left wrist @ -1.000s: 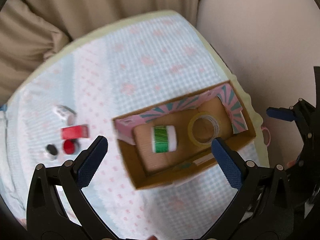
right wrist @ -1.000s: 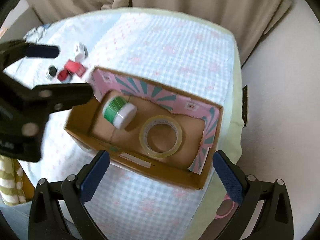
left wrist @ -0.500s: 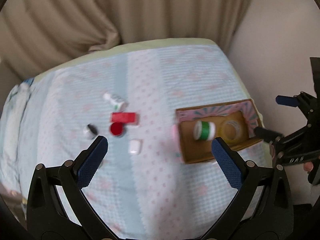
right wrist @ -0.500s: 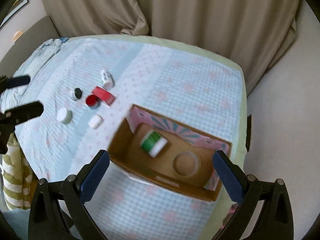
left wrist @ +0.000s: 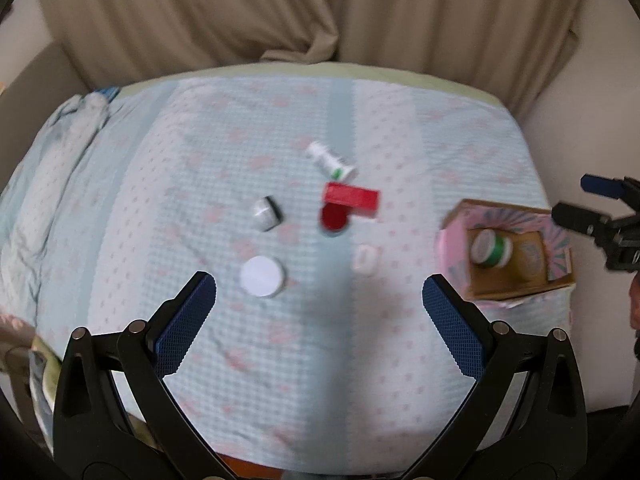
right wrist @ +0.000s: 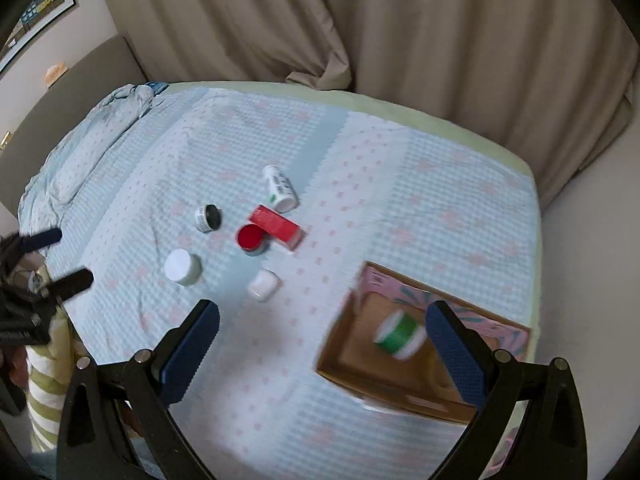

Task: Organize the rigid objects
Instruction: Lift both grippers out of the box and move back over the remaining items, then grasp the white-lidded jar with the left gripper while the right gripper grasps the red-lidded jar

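Observation:
Loose items lie on the checked bedspread: a white bottle [left wrist: 330, 164] [right wrist: 281, 189] on its side, a red box [left wrist: 352, 199] [right wrist: 277, 226], a red round tin [left wrist: 334, 218] [right wrist: 251, 238], a black-topped jar [left wrist: 267, 213] [right wrist: 209, 218], a white jar [left wrist: 262, 276] [right wrist: 182, 267] and a small white case [left wrist: 365, 259] [right wrist: 263, 285]. A cardboard box [left wrist: 512, 290] [right wrist: 400, 396] at the right holds a green-and-white jar [left wrist: 490, 248] [right wrist: 400, 334] and a blurred tape roll [left wrist: 528, 256]. My left gripper [left wrist: 320, 308] and right gripper [right wrist: 320, 340] hang open, high above the bed, holding nothing.
Beige curtains [right wrist: 400, 40] hang behind the bed. A rumpled blue blanket [right wrist: 100, 128] lies at the far left. The bed edge drops to pale floor [left wrist: 580, 120] on the right. A striped sleeve [right wrist: 44, 400] shows at lower left.
Both grippers have pulled up and back from the cardboard box. The box has shrunk to the right of each view, and the loose items now sit in the middle.

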The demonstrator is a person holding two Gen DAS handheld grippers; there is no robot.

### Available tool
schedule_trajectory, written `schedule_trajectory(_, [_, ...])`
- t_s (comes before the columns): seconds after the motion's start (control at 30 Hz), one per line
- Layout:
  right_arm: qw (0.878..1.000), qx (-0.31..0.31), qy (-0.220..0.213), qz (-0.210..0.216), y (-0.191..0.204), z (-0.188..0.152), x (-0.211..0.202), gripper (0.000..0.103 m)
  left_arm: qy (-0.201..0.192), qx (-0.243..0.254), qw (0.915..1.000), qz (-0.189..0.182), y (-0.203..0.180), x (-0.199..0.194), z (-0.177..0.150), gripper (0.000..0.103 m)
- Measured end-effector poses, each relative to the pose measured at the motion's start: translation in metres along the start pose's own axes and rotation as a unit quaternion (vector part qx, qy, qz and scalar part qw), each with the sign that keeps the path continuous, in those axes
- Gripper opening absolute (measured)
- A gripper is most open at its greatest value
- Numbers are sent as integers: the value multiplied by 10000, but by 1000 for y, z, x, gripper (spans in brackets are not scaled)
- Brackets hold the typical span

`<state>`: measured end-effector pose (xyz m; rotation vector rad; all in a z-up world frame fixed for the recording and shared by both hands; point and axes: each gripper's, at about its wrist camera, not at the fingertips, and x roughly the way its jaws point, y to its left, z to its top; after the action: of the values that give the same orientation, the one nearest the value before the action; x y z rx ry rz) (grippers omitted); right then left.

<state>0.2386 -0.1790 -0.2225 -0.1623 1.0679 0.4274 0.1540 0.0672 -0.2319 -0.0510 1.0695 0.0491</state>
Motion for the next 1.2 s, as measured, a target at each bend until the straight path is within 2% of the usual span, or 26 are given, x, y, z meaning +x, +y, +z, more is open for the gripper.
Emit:
schedule_trajectory(0.17, [9994, 285, 166, 123, 37, 19, 40, 103, 230, -270, 9994, -54, 51, 37, -13, 103])
schedule_trajectory(0.5, [9949, 786, 634, 71, 99, 43, 144, 103, 908, -211, 9956, 17, 99, 139, -40, 103])
schedule_trajectory(0.8, [9873, 1108, 1133, -127, 116, 62, 240, 103, 1211, 340, 9918, 225, 90, 217, -55, 103])
schedule_trajectory(0.9, [9844, 1165, 1307, -169, 115, 66, 270, 103, 1365, 377, 9896, 261, 86, 244, -58, 102])
schedule_trajectory(1.2, [9788, 1049, 1738, -262, 113, 69, 341, 102, 1144, 637, 9902, 495, 68, 290, -51, 99])
